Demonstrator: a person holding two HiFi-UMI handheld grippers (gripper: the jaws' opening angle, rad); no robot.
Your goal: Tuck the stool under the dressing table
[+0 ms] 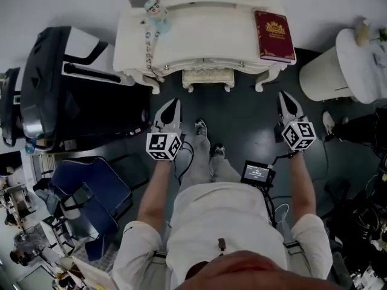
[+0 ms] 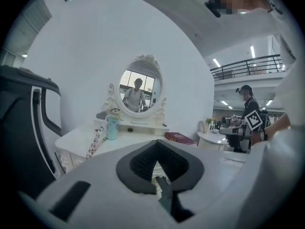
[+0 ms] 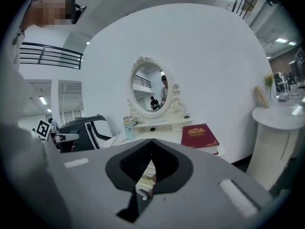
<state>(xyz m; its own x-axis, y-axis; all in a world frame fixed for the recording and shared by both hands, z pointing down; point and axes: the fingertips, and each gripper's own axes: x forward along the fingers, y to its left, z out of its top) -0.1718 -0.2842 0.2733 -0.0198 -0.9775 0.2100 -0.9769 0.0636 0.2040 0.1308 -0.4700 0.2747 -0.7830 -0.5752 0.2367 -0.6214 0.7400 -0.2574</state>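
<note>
Head view showed the stool (image 1: 207,77) tucked beneath the dressing table (image 1: 199,38), lying crosswise ahead of the fingers, nearer the left gripper (image 1: 171,109) than the right gripper (image 1: 288,101), both pinched together on nothing.

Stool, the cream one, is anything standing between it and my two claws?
Nothing visible does. The cream carved stool sits under the white dressing table, and only bare dark floor lies between it and the left claw and right claw.

The dressing table (image 1: 205,38) and stool (image 1: 207,77) were cream-white, the book (image 1: 274,36) dark red with a gold crest, the floor (image 1: 242,125) dark grey.
</note>
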